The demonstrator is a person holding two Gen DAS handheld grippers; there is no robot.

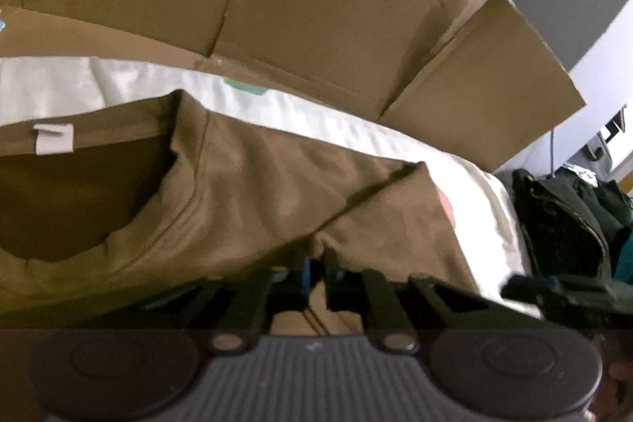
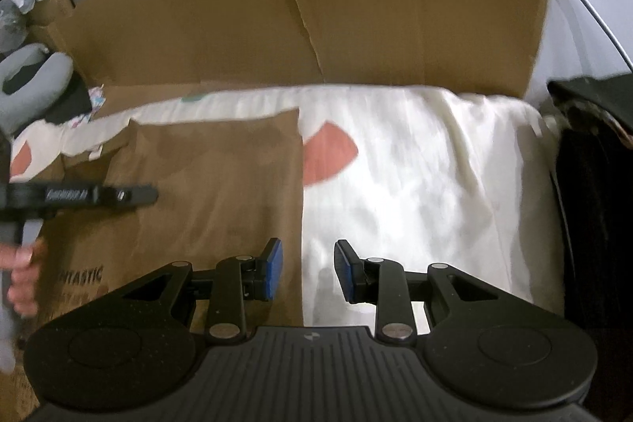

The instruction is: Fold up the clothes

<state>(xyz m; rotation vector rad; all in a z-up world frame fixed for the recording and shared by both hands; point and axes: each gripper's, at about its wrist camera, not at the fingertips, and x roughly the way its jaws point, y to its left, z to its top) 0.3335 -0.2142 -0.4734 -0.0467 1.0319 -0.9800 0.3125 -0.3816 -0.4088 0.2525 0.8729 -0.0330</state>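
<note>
Brown tee mid-fold on the white sheet

The brown t-shirt (image 1: 245, 184) is laid flat along the sheet (image 2: 435, 165) near the cardboard-backed far edge. Its fabric is pinched in the clenched left claw (image 1: 314, 263); the right claw (image 2: 307, 271) is held released, nothing gripped.

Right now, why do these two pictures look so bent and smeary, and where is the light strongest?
Left wrist view: fisheye bends the cardboard, corners go black, the brown shirt is softly blurred, and the sheet is the brightest thing. Right wrist view: the same bending, the white sheet is washed out by glare and smeared, and the other gripper at left is blurred.
</note>
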